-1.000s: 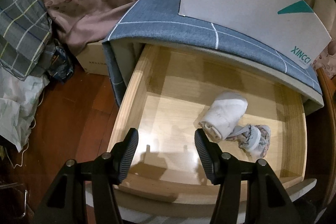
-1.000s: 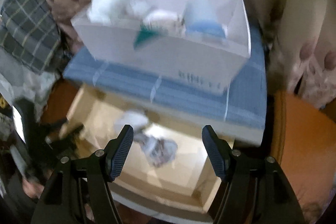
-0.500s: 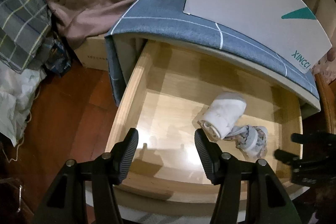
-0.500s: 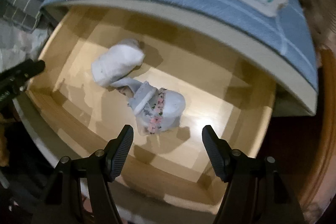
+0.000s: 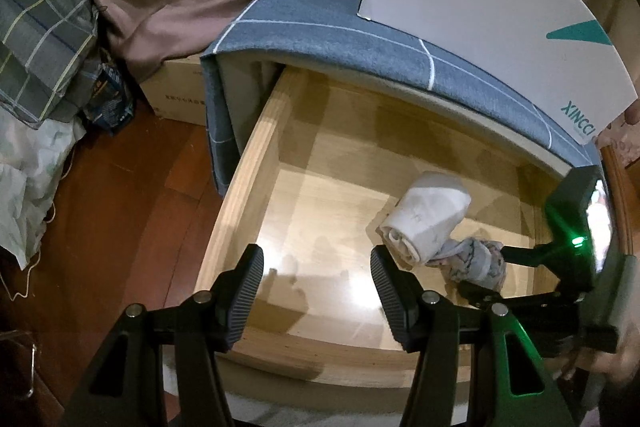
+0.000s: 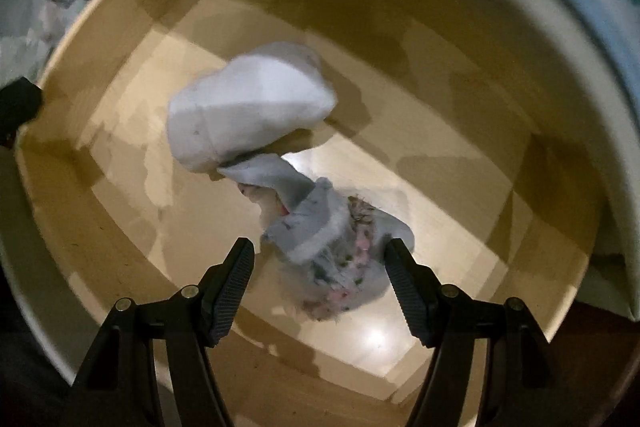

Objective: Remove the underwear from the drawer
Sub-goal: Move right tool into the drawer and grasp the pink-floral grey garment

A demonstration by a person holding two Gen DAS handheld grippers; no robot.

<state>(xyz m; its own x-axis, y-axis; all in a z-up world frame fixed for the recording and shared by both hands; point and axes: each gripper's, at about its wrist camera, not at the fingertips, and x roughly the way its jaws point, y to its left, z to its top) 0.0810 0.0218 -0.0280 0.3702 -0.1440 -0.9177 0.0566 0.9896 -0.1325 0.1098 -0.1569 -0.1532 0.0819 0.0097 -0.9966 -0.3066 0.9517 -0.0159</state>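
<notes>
With the right gripper (image 6: 320, 267) jaws spread astride the floral underwear (image 6: 340, 259), low in frame, closing could snag the touching white roll (image 6: 248, 107).

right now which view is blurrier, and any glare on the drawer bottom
Right wrist view is blurrier: the white roll and floral underwear smear, and the drawer bulges with fisheye distortion. Left wrist view is sharp on the same roll. Glare: bright lamp spots on the drawer floor in both views, near the left tongs and by the right tongs.
</notes>
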